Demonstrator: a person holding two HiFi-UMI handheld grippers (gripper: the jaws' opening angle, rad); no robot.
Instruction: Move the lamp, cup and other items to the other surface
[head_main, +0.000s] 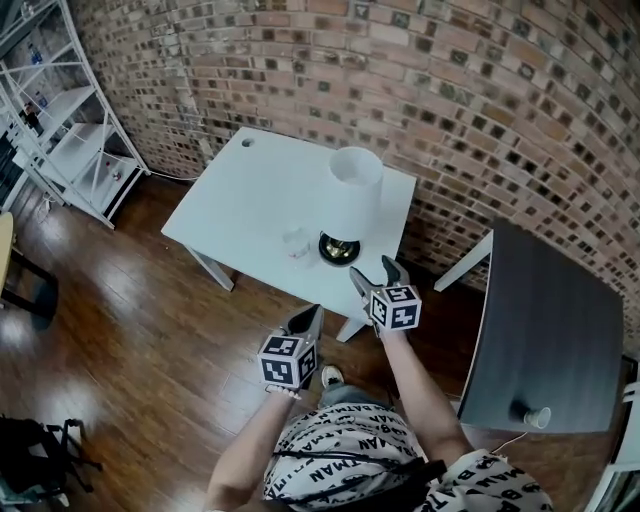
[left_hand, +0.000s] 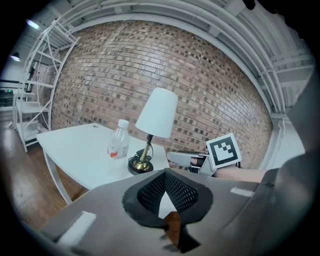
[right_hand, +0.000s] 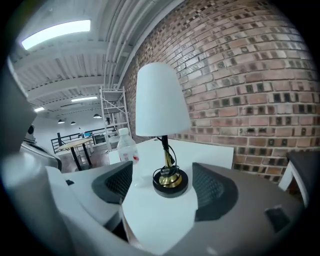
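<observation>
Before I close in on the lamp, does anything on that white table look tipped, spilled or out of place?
Nothing stands out. The white-shaded brass-stemmed lamp stands upright, cord coiled round its stem; the clear plastic bottle beside it is upright and capped. No spill shows on the white table.

White short-sleeved shirt (head_main: 345, 440) printed with black lettering, black strap (head_main: 385, 487) across the chest, grey trousers (head_main: 350, 396), white shoe (head_main: 332, 377). Grey left gripper (head_main: 316, 312) and right gripper (head_main: 372, 268), black-and-white marker cubes (head_main: 288, 360), black meshed pads (right_hand: 212, 187).

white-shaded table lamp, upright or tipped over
Upright: the white-shaded brass-stemmed lamp stands on its round black base, flat on the white table, shade on top.
</observation>
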